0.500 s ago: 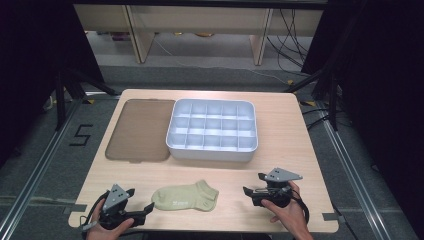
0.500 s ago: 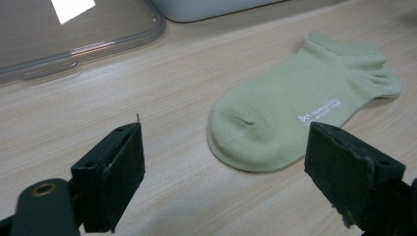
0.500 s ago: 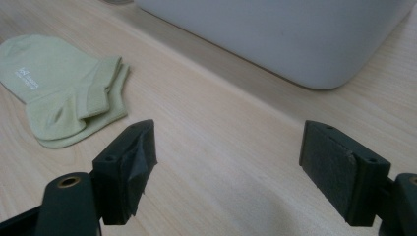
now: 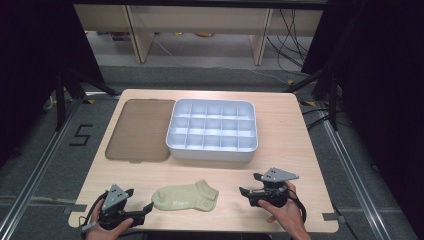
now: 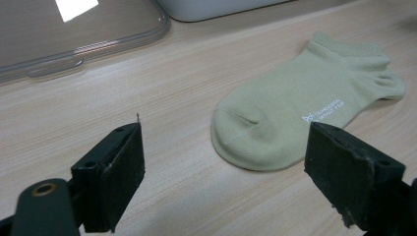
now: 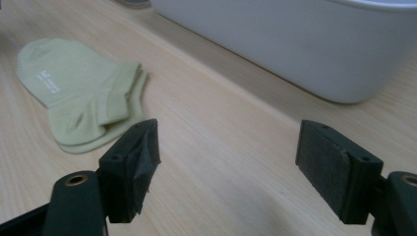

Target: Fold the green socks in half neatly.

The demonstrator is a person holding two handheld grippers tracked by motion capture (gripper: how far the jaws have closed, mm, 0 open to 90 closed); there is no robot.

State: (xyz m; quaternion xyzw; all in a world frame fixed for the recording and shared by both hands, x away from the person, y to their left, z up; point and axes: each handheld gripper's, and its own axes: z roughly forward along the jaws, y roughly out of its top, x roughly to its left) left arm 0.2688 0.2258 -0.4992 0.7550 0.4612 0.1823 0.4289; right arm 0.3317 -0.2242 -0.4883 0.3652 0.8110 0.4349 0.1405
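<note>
Sock (image 4: 185, 197) lying flat between left gripper (image 4: 141, 208) and right gripper (image 4: 249, 191).
Both spread, pinching nothing; beyond them, compartment tray (image 4: 212, 149) holding nothing, lid (image 4: 137, 130) alongside.

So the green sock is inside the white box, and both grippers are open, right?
Not quite. The sock lies flat on the table, in front of the white box, as the high view shows. Both the left gripper and the right gripper are open.
</note>
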